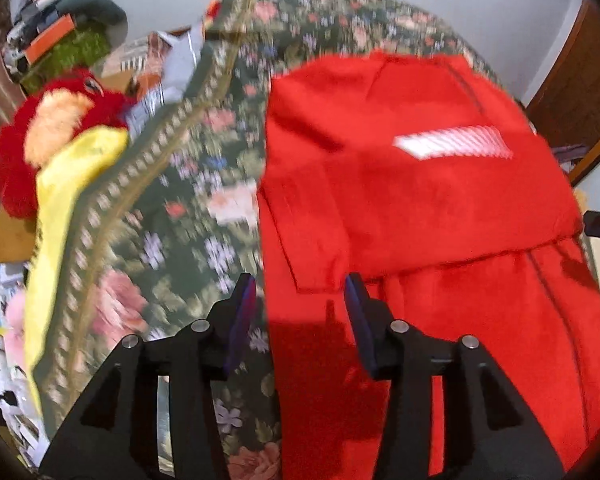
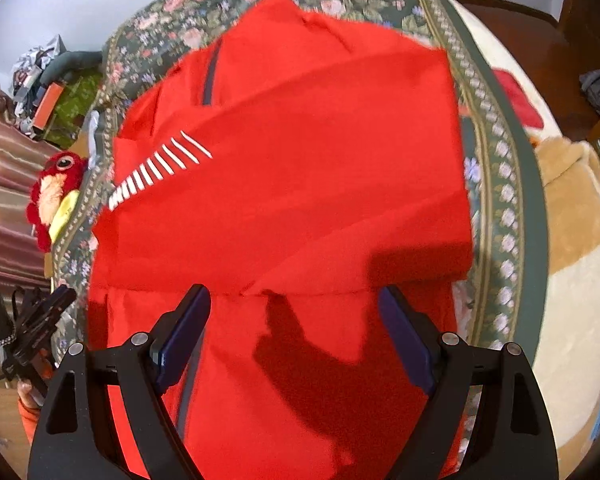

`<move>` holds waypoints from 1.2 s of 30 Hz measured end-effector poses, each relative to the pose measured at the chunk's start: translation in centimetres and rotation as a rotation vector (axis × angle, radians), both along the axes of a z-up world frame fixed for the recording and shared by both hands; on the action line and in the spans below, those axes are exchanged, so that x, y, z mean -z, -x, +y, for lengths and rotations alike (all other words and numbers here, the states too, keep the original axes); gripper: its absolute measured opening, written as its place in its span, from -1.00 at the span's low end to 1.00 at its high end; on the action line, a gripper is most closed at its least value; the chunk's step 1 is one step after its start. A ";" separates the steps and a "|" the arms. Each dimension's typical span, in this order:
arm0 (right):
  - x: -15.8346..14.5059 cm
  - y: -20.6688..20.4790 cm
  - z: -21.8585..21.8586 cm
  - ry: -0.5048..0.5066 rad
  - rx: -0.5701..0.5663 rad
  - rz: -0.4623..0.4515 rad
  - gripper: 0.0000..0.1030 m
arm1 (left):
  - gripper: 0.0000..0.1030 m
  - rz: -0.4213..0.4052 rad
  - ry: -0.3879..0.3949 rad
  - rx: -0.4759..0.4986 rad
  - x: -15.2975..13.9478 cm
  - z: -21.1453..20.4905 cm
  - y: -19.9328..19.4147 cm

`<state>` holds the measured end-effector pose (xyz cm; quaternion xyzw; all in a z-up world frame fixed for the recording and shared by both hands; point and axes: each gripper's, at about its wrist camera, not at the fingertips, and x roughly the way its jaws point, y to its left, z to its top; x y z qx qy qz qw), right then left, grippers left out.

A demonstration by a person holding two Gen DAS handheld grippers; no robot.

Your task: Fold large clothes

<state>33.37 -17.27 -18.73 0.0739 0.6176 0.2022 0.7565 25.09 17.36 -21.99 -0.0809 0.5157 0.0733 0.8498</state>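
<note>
A large red garment [image 1: 420, 184] [image 2: 300, 160] with a white striped logo [image 1: 456, 142] [image 2: 160, 168] lies on a floral bedspread [image 1: 172, 208] [image 2: 496, 184]. Its upper part is folded down over the lower part, leaving a fold edge across it. My left gripper [image 1: 300, 288] hovers at the garment's left edge with its jaws apart. A folded sleeve end lies between the pads, and neither pad presses on it. My right gripper [image 2: 294, 304] stands wide open just above the fold edge, and its pads touch no cloth.
A red plush toy [image 1: 60, 120] [image 2: 54, 192] and a yellow cloth [image 1: 60, 216] lie off the bedspread's left border. Clutter [image 1: 52, 28] piles up at the far left. A wooden door [image 1: 580, 92] stands at the right, and a beige plush blanket [image 2: 572, 240] lies beyond the bedspread's right edge.
</note>
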 end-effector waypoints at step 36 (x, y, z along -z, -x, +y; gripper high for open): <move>-1.3 -18.8 5.6 0.186 -0.019 -0.368 0.63 | 0.27 -0.142 0.039 0.020 -0.2 -3.2 -31.4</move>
